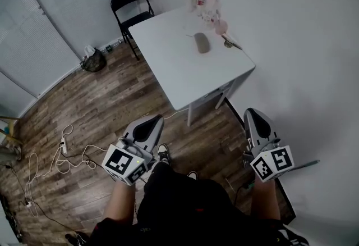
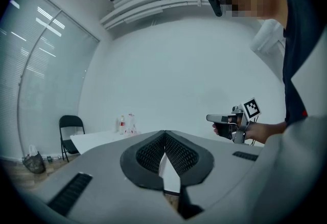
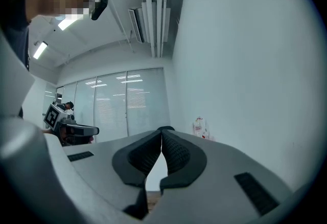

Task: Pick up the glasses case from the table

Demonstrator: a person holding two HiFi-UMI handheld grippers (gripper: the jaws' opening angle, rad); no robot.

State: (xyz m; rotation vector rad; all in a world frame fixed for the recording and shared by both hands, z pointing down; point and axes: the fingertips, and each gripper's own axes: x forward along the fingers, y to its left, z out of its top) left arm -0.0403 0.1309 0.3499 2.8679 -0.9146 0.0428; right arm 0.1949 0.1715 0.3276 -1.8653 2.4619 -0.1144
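A grey oval glasses case (image 1: 202,42) lies on the white table (image 1: 174,65), toward its far side. My left gripper (image 1: 150,121) is held low over the wooden floor, well short of the table, with its jaws shut and nothing between them. My right gripper (image 1: 251,114) is level with it on the right, close to the white wall, jaws also shut and empty. In the left gripper view the tips (image 2: 164,133) meet, with the table (image 2: 97,141) beyond. In the right gripper view the tips (image 3: 162,130) touch too.
A black folding chair (image 1: 130,9) stands at the table's far left corner. Bottles and small items (image 1: 208,9) crowd the table's far edge by the wall. A dark bag (image 1: 93,61) sits by the glass partition. White cables (image 1: 56,160) trail across the floor on the left.
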